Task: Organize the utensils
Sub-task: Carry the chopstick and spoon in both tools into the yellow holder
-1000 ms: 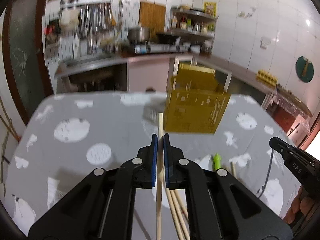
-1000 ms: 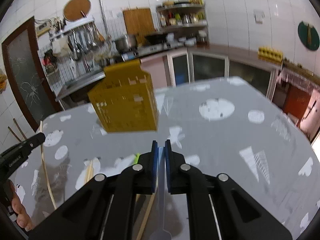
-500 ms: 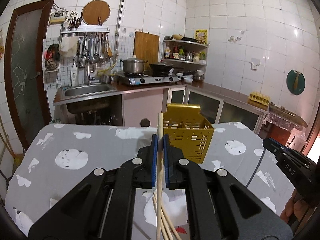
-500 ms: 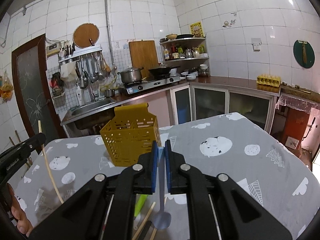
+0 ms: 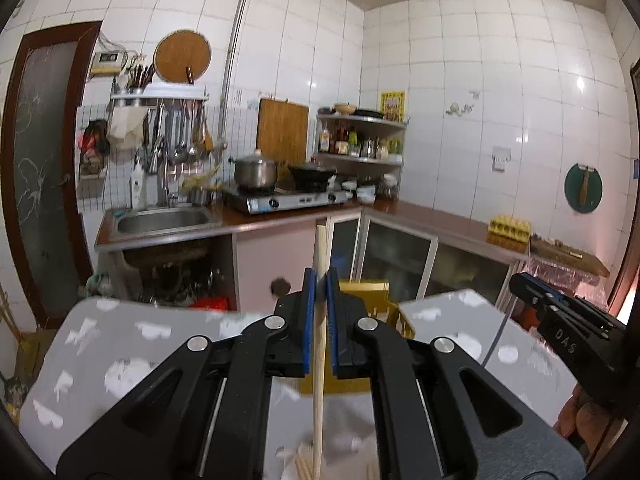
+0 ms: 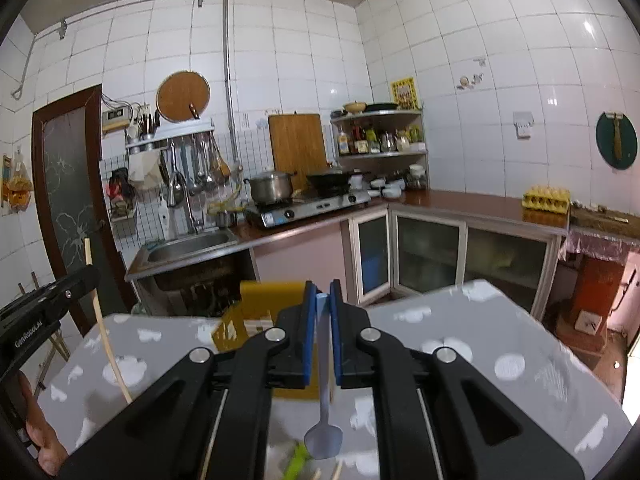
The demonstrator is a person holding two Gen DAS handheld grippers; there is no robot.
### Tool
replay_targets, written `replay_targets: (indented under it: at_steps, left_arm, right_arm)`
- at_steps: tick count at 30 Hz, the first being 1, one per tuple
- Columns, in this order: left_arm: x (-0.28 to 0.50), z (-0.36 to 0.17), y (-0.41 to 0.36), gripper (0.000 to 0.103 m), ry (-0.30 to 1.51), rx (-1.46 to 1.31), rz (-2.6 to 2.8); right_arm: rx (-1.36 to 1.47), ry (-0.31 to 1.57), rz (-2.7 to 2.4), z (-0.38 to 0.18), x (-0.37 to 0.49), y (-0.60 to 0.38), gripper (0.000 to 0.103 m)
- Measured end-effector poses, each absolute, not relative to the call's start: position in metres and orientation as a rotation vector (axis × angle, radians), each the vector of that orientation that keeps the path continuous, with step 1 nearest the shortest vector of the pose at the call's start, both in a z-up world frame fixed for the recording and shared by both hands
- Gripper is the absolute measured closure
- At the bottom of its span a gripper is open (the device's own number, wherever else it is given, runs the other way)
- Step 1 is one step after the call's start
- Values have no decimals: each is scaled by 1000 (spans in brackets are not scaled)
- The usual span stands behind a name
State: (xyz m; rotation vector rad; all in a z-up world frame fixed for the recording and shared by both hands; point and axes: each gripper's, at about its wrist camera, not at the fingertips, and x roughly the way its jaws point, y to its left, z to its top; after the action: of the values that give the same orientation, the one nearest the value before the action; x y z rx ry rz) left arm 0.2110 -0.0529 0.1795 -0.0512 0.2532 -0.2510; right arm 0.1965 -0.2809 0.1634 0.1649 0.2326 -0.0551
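We note the left gripper (image 5: 319,280) clamped on a wooden chopstick (image 5: 318,380). The stick stands nearly upright between the blue pads (image 5: 306,320); its top pokes out above the fingertips and its lower length hangs below them, over the table (image 5: 120,344). In the right wrist view the same chopstick shows at far left, slanted, crossing the tip of the left gripper.

The right gripper (image 6: 322,294) is closed on the handle of a pale blue spoon (image 6: 323,436). The handle end sits just above the fingertips; the bowl hangs below the pads, facing the camera.

The yellow slotted utensil basket (image 6: 256,312) stands on the grey patterned table, directly behind both grippers and partly hidden by them. It sits just left of the right gripper's fingers in that view, and just right of the left gripper's fingers (image 5: 376,300) in the left view. Neither utensil touches it.

More chopsticks (image 5: 304,464) and a green item (image 6: 297,460), blurred, lie on the table below.
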Motion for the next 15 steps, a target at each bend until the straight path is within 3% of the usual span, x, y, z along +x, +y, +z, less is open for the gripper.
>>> replay_targets:
  at_steps: [15]
  left_arm:
    - [323, 231, -96, 98, 97, -53, -228]
  right_arm:
    - [229, 165, -63, 214, 299, -290, 96]
